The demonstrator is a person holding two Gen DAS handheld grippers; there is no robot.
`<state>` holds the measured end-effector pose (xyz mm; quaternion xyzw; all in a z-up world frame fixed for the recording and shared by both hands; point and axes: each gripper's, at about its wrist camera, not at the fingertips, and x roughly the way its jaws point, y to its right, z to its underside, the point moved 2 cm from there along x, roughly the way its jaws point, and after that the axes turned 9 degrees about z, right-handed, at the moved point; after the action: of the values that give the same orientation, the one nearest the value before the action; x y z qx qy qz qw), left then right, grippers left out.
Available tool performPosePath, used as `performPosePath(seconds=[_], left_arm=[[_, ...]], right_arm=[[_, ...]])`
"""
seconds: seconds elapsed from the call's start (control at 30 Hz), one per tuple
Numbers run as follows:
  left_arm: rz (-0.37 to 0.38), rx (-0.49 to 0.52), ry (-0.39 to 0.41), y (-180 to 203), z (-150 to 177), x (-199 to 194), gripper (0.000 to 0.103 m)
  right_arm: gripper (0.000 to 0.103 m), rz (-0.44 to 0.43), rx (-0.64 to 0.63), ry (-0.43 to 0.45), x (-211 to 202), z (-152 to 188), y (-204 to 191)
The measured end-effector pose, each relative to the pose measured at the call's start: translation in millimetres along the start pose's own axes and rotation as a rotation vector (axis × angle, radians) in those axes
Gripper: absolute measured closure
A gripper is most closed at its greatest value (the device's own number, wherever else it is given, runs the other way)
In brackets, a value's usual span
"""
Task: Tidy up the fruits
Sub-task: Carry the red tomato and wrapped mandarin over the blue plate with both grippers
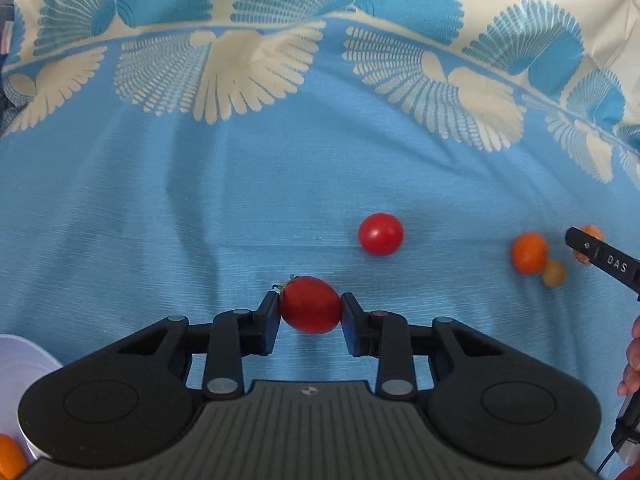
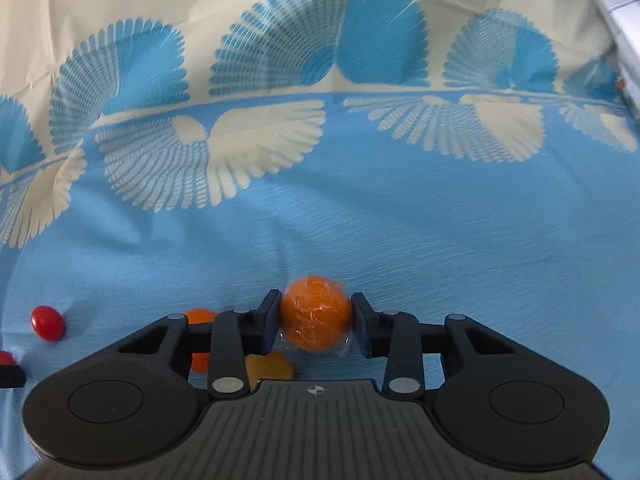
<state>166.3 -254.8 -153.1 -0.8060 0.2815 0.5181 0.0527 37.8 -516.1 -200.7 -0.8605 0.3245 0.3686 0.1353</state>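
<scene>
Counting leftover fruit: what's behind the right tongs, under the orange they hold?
An orange fruit and a yellowish piece peek out on the cloth; the tongs cover the rest.

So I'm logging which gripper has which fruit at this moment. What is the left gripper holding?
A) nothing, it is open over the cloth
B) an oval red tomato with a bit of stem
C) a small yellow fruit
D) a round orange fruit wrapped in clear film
B: in the left wrist view the left gripper is shut on the oval red tomato; the film-wrapped orange fruit sits in the right gripper.
</scene>
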Motion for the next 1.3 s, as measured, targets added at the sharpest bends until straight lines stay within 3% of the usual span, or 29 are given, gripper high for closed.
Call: performPosePath(seconds=[0.2,0.4,0.6,0.83,1.03,1.3], left_arm=[[0.007,0.034,0.086,6,12,-76,0.067],[0.023,0.027,0.125,-2,52,-170,0.067],[-0.017,0.014,0.135,-32,121,-247,0.067],[-0.083,-0.045,0.171,-80,198,-321,0.067],[-0.116,-0.072,0.239,-100,249,-367,0.067],[-0.081,-0.139,0.291,-115,279,-395,0.067]], right_arm=[[0.064,0.023,0.031,0.134,-77,-4,17],[0.064,-0.067,0.069,0.218,-194,21,18],[0.064,-0.215,0.055,0.149,-294,87,-19],[0.064,-0.407,-0.063,0.113,-388,151,-89],[0.064,-0.513,-0.209,0.151,-443,184,-133],[0.064,-0.524,-0.279,0.187,-477,197,-151]])
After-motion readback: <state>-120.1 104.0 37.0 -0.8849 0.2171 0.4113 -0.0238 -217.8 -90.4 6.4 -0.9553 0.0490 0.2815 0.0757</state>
